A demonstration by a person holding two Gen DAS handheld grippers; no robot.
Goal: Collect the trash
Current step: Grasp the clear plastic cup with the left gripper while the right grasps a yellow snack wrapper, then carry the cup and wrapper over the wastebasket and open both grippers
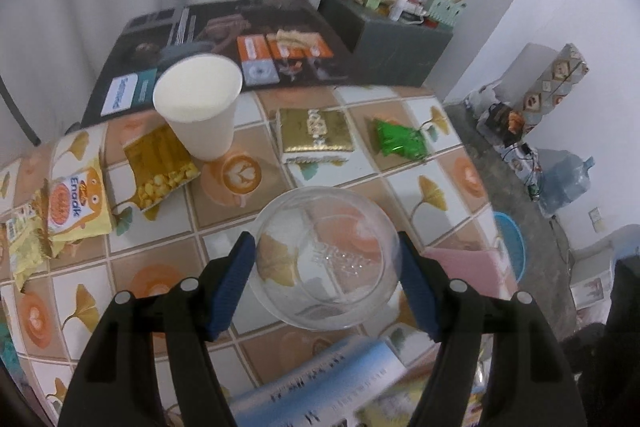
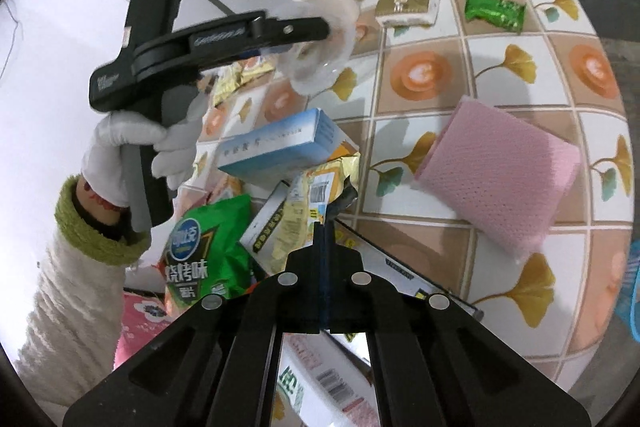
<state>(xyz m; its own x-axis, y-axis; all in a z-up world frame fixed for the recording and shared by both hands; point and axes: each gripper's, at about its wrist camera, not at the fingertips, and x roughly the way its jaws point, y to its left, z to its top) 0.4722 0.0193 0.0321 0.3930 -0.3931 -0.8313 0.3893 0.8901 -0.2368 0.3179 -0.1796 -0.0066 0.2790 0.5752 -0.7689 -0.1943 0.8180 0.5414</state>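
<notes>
My left gripper (image 1: 326,263) is shut on a clear plastic cup (image 1: 326,259) and holds it above the tiled table (image 1: 440,195); the cup also shows in the right wrist view (image 2: 316,63). My right gripper (image 2: 325,227) is shut on the torn edge of a yellow snack wrapper (image 2: 308,203) above a pile of trash. On the table lie a white paper cup (image 1: 200,107), a gold popcorn bag (image 1: 160,163), a gold box (image 1: 316,135), a green wrapper (image 1: 400,141) and yellow Enaak packets (image 1: 72,207).
A pink cloth (image 2: 500,179) lies at the table's right edge. A blue box (image 2: 280,147) and a green chip bag (image 2: 200,259) top the pile. A dark printed mat (image 1: 224,39) and a grey box with clutter (image 1: 396,39) stand at the back.
</notes>
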